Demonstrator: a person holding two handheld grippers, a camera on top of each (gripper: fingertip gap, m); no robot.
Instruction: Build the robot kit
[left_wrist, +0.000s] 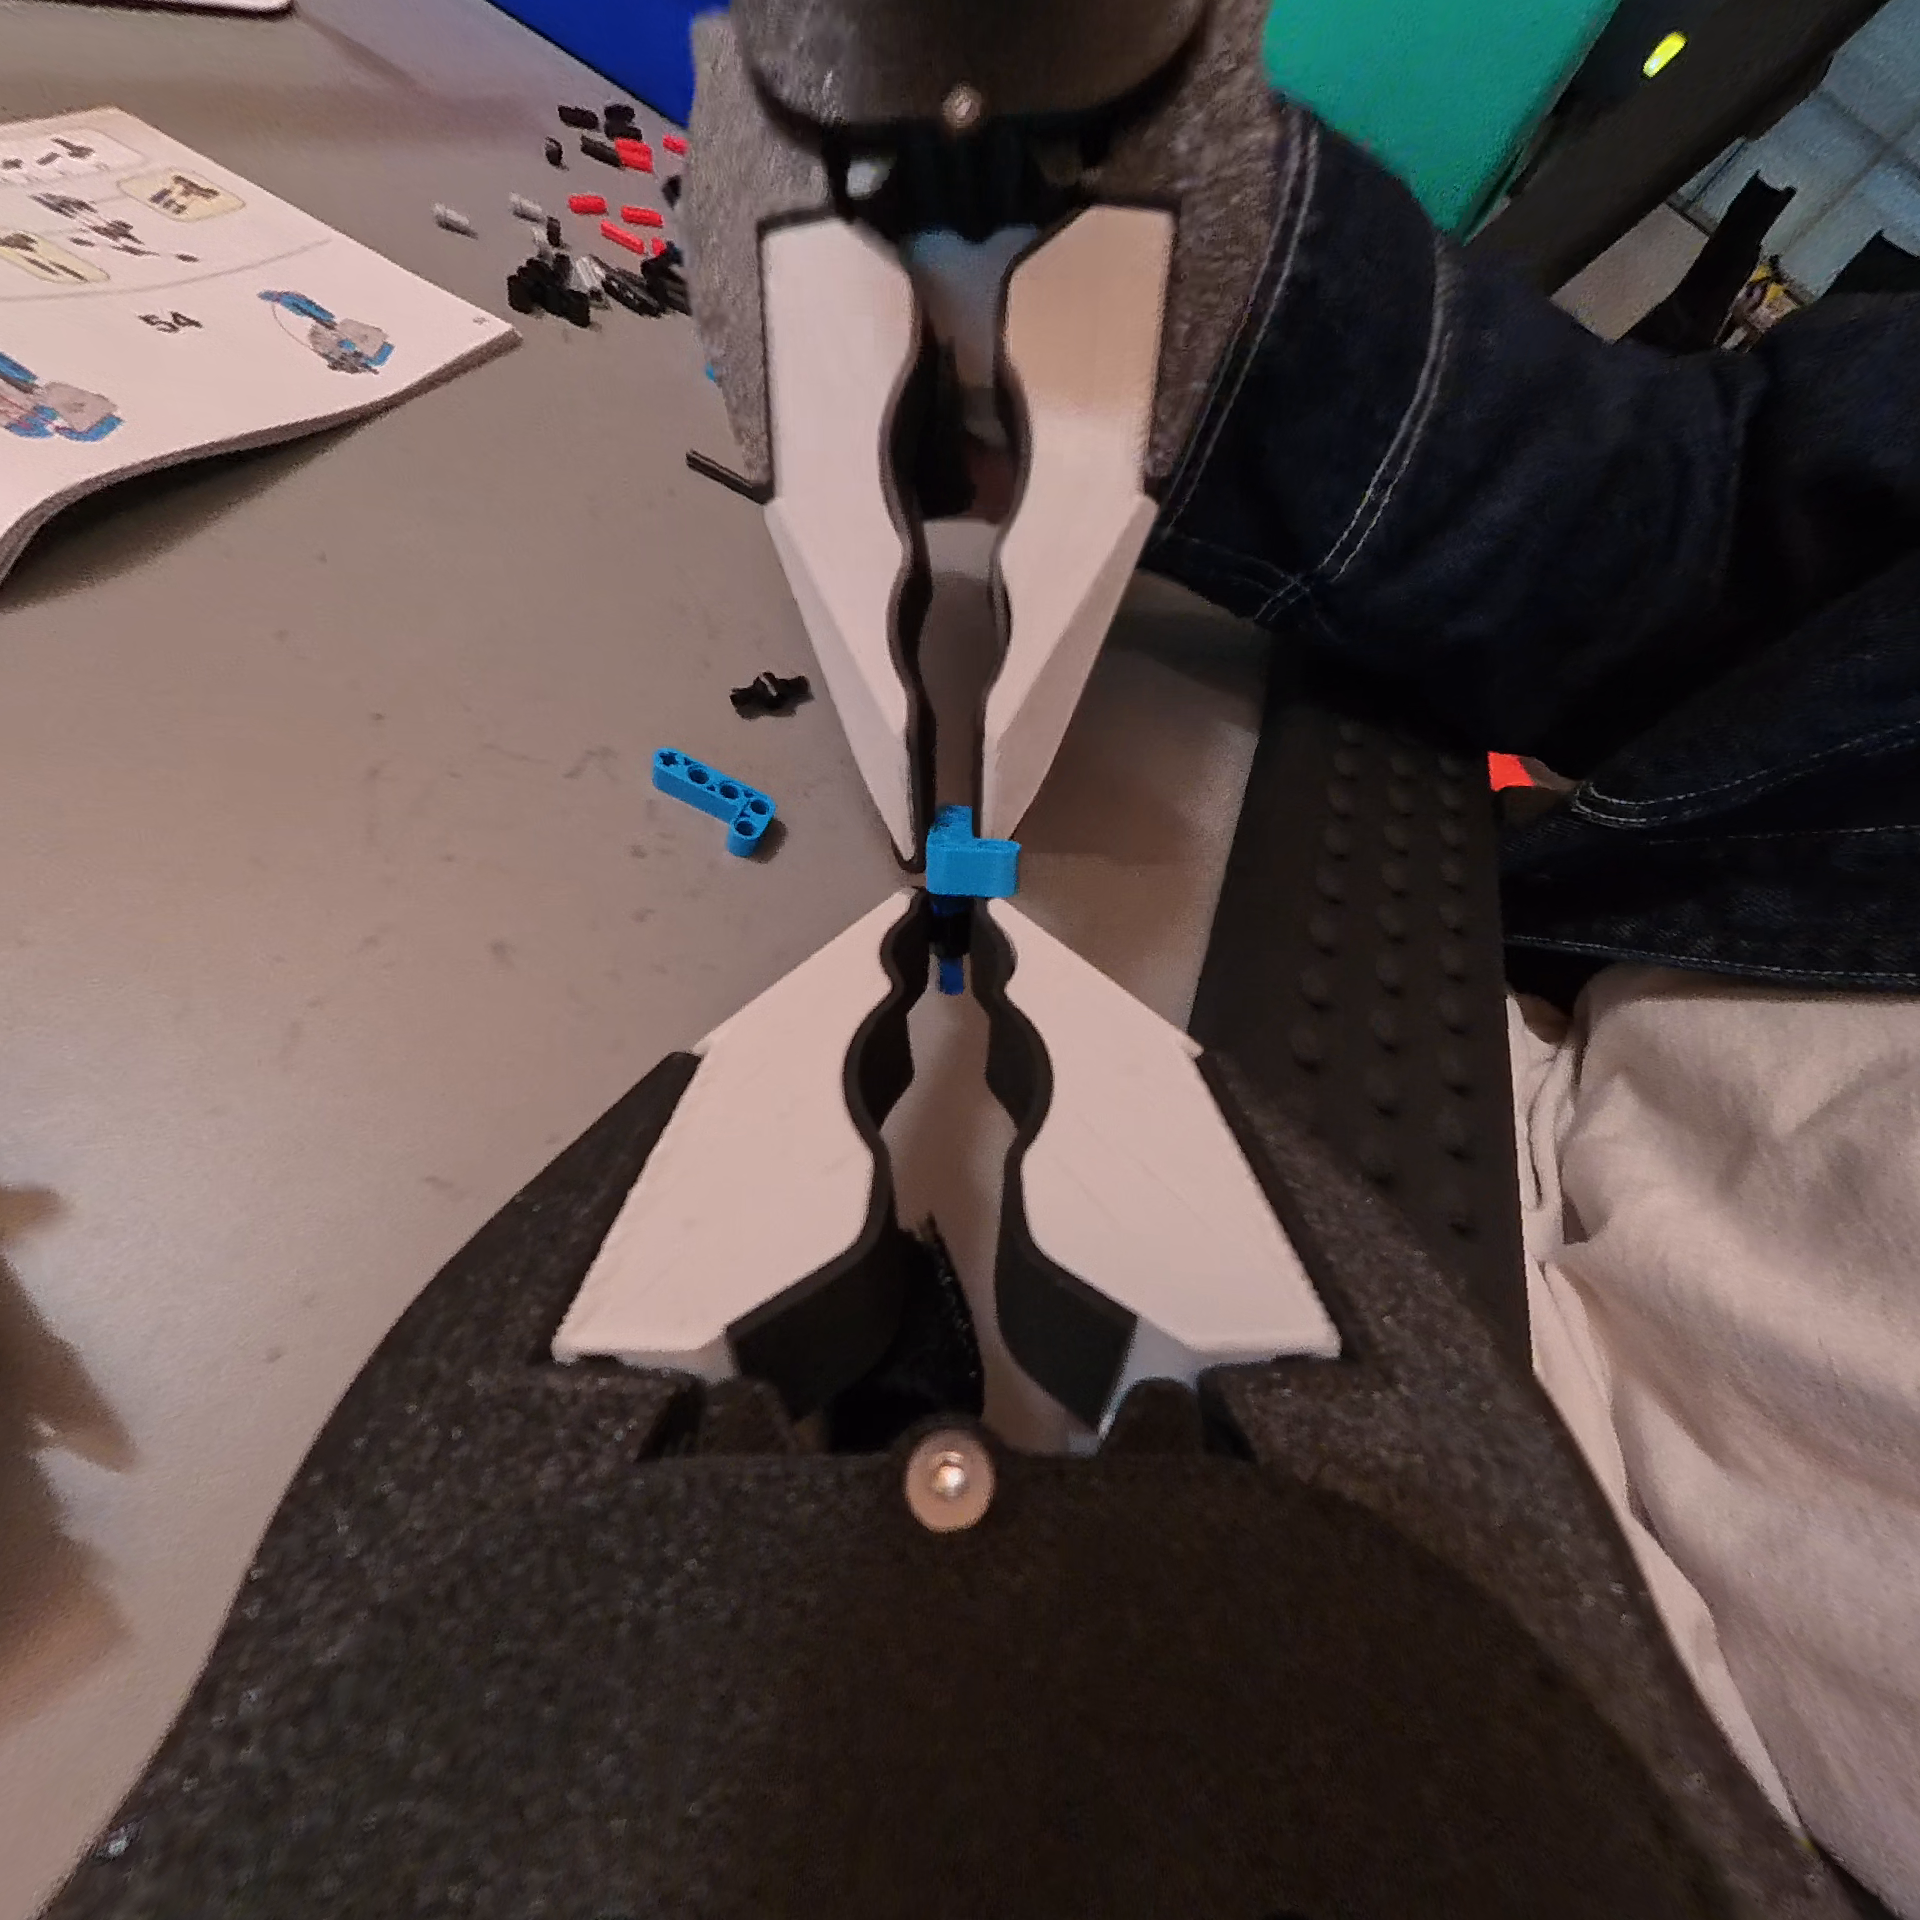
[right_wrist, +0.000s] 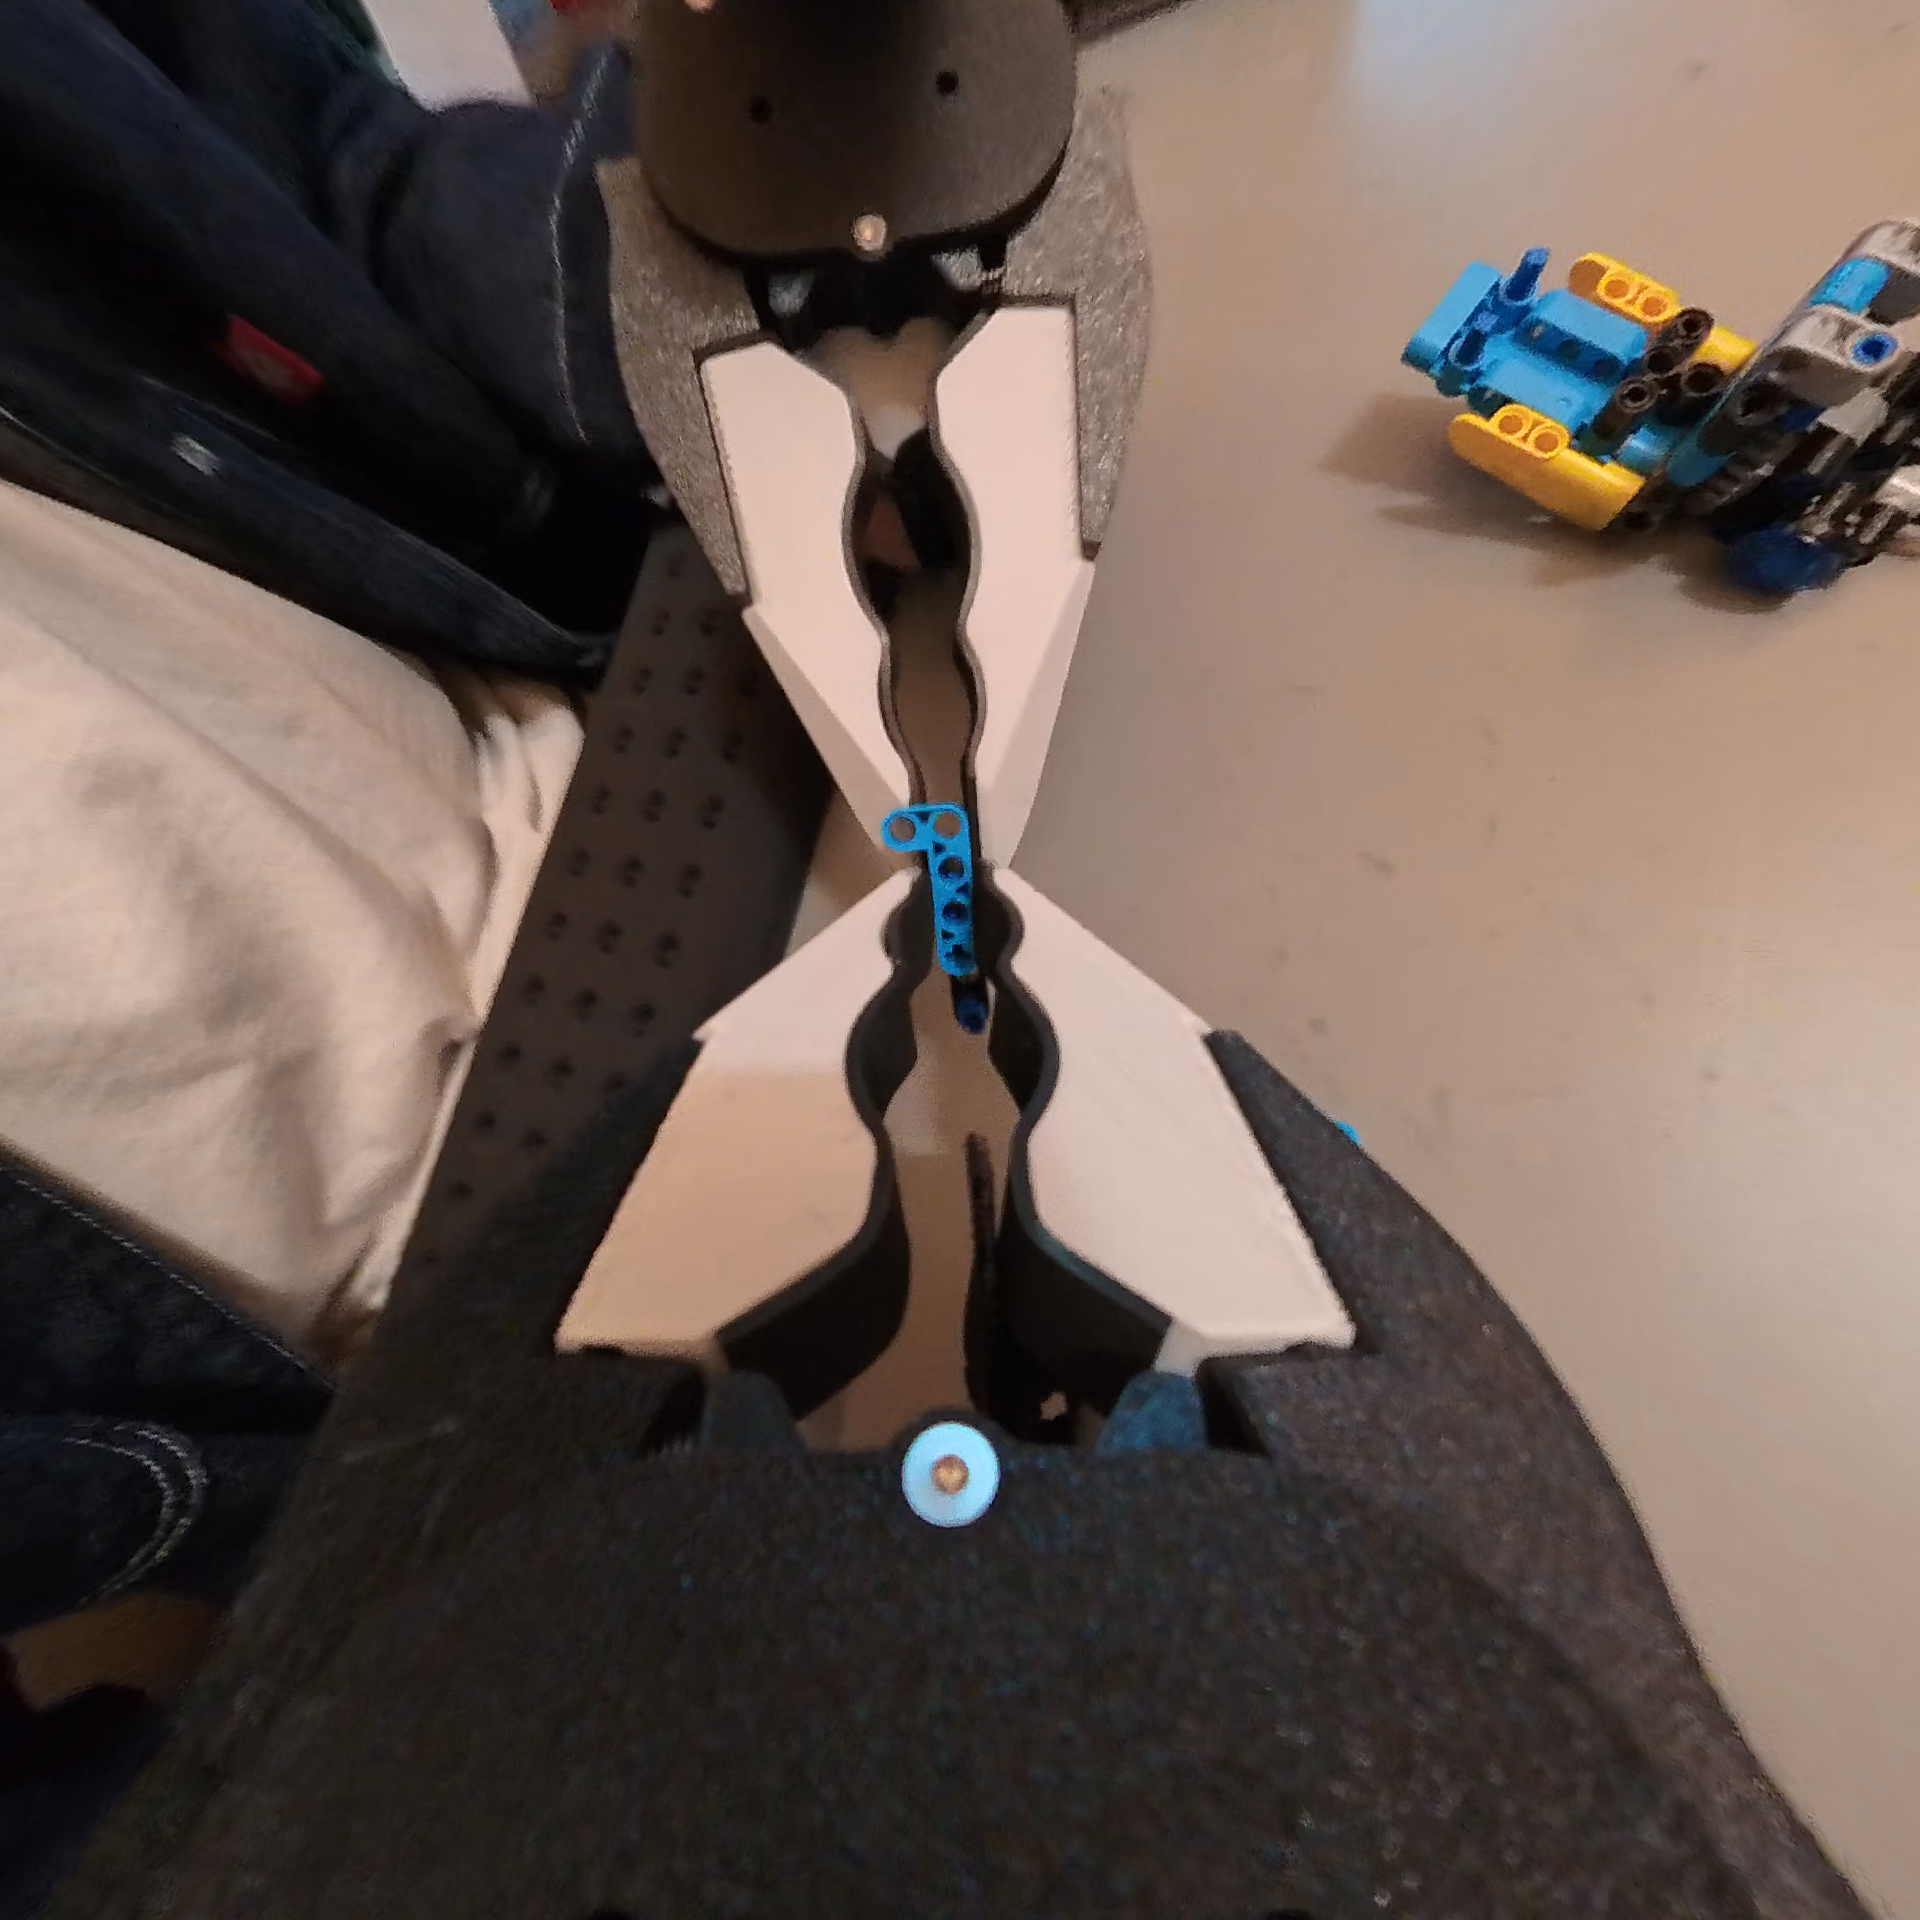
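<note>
Facing tip to tip, the two grippers meet over a grey table (left_wrist: 364, 987).

Left wrist view: left gripper (left_wrist: 940, 899) has its white fingers pressed nearly together, pinching the lower end of a blue L-shaped beam (left_wrist: 971, 852). The right gripper (left_wrist: 951, 821) comes in from above and also nips this beam at its tips. A second blue L-beam (left_wrist: 717, 800) lies flat on the table just left of the tips. A black connector (left_wrist: 769, 694) sits near it. Farther back, a scatter of red and black small parts (left_wrist: 603, 239) beside an open instruction booklet (left_wrist: 208, 312). Dark denim sleeve (left_wrist: 1507, 468) at right.

Right wrist view: right gripper (right_wrist: 951, 894) narrowed on the same blue L-shaped beam (right_wrist: 948, 894), holes facing the camera, short leg at the far end between the left gripper's (right_wrist: 951, 821) tips. A part-built blue, yellow and grey model (right_wrist: 1683, 416) stands well apart, on the table at upper right.
</note>
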